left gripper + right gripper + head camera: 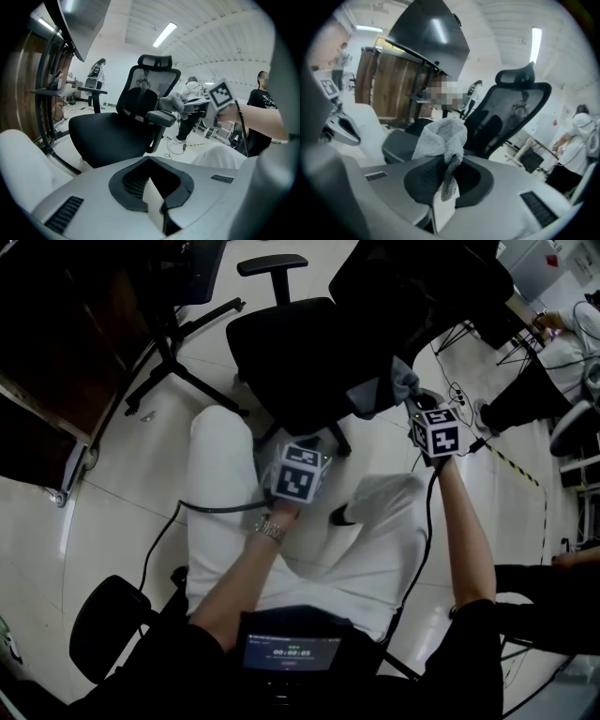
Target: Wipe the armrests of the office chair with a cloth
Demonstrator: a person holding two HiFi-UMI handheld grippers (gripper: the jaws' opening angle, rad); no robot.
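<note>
The black office chair (291,343) stands in front of me, its far armrest (272,265) bare. A grey cloth (398,381) lies bunched over the near armrest (161,117). My right gripper (415,401) is shut on that cloth (443,138), which spills out of its jaws above the armrest pad (401,143). My left gripper (305,451) hangs lower, by the seat's front edge, clear of the chair. Its jaws (157,206) are shut with nothing between them. From the left gripper view, the cloth (172,101) rests on the armrest's top.
A second chair's star base (178,362) and a wooden desk (56,362) stand at the left. White-trousered legs (225,484) are below the seat. A black round stool (108,624) sits at bottom left. Cables (459,395) and other people (562,334) are at the right.
</note>
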